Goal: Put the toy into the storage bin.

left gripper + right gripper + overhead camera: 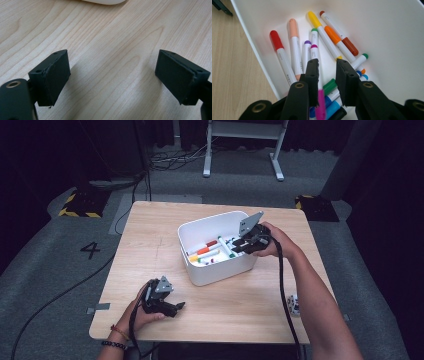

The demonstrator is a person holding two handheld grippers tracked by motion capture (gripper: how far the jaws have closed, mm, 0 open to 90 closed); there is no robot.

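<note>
The right gripper [325,75] hangs inside the white bin [200,270], its jaws drawn narrow, with a magenta-capped marker [321,103] low between them, lying against the left jaw. Whether the jaws actually pinch that marker or merely straddle it cannot be told from the right gripper view; a gap shows on the other side. In the high view the right gripper [239,245] sits over the bin's right half, above the loose markers [207,251] on the bin floor.

The left gripper [111,75] rests on the tabletop [105,32] near the bin's front-left corner, jaws wide with nothing between them; in the high view the left gripper [172,306] is well apart from the bin wall.

The step in hand looks like picking one marker out of the heap. To do it well, the jaws should close across the barrel, not on the cap, so the marker does not pivot or slip. The neighbours lie touching or crossing: a green-capped marker [329,86] and blue ones [332,108] crowd just beside the jaws, so a squeeze may catch two. Centre the magenta marker between the jaws, close until it is firm, then lift straight up, clear of the bin's wall. The left gripper could steady the bin if it shifts.
</note>
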